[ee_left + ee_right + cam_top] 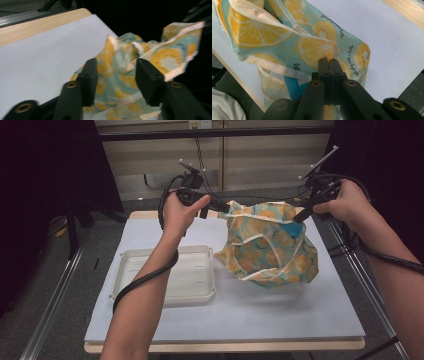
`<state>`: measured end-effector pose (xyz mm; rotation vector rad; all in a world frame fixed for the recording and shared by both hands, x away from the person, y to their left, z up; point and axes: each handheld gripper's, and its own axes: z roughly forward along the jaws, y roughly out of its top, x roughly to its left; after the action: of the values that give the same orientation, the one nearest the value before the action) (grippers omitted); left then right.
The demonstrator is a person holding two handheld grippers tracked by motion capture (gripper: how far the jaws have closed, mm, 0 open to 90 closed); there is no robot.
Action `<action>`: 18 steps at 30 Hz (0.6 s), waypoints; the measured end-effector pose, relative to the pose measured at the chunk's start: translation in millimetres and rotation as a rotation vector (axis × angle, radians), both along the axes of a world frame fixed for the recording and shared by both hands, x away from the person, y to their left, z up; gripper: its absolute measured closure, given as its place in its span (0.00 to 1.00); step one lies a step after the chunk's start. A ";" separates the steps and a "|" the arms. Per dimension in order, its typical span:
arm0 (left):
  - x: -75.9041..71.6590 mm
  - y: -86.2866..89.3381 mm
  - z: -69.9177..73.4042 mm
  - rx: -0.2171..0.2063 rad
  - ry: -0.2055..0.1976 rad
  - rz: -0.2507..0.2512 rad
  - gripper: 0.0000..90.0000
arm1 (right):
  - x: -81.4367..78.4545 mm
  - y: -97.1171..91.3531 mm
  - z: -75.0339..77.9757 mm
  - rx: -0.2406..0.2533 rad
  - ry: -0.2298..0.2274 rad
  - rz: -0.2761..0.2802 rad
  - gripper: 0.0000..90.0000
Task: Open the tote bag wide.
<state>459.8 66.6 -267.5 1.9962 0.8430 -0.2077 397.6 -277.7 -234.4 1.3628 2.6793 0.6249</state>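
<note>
Hanging limp and light, the cloth (267, 245) was pinched at its hem by the right gripper (329, 60), while the left gripper (116, 75) stood open around a fold, seemingly not pressing it.

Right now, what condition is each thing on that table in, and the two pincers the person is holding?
Lemon-print cloth: crumpled, hanging from one pinched edge, its bottom on the table.
White tray: upright, nothing in it.
Left gripper: open, cloth between its jaws, not pinched.
Right gripper: shut on the cloth's edge.

The lemon-print cloth (312, 47) bears small repeated cursive lines, partly legible as "Let's play with a butter"; the last word is uncertain.
</note>
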 end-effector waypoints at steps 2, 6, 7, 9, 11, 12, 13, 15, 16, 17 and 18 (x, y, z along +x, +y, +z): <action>-4.3 0.8 2.1 0.007 -0.013 -0.002 0.41 | 0.0 1.0 -1.4 -0.006 0.004 -0.003 1.00; -9.3 -2.9 1.6 -0.004 -0.034 -0.067 0.36 | 0.3 2.0 -2.3 -0.003 0.002 -0.005 1.00; -10.7 -5.2 1.4 -0.004 -0.031 -0.081 0.36 | 0.1 2.9 -2.5 -0.004 0.004 -0.006 1.00; -12.0 -10.6 0.1 0.004 -0.030 -0.087 0.39 | 0.1 3.7 -2.9 -0.003 0.002 -0.001 1.00; -13.1 -14.9 -0.2 0.008 -0.043 -0.095 0.40 | 0.6 3.1 -3.1 0.002 -0.004 -0.004 1.00; -13.6 -16.9 0.4 0.030 -0.056 -0.105 0.41 | 0.9 2.7 -3.9 -0.002 -0.004 -0.006 1.00; -13.4 -18.8 0.4 0.024 -0.056 -0.115 0.41 | 0.6 2.5 -4.0 -0.010 0.002 -0.012 1.00; -13.4 -22.2 1.7 0.028 -0.058 -0.134 0.48 | 0.4 1.8 -4.5 -0.005 0.003 -0.012 1.00; -13.4 -24.4 2.1 0.022 -0.054 -0.118 0.50 | 0.4 1.3 -4.6 -0.007 0.005 -0.011 1.00; -12.6 -25.1 3.5 0.021 -0.052 -0.112 0.48 | 0.5 0.4 -5.0 -0.003 0.002 -0.009 1.00; -12.0 -26.4 4.7 0.020 -0.064 -0.127 0.53 | 0.9 -0.6 -5.5 -0.005 -0.003 -0.006 1.00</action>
<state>447.8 40.2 -262.8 2.0657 0.6815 -0.2076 398.5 -278.3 -239.8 1.3673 2.6720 0.6188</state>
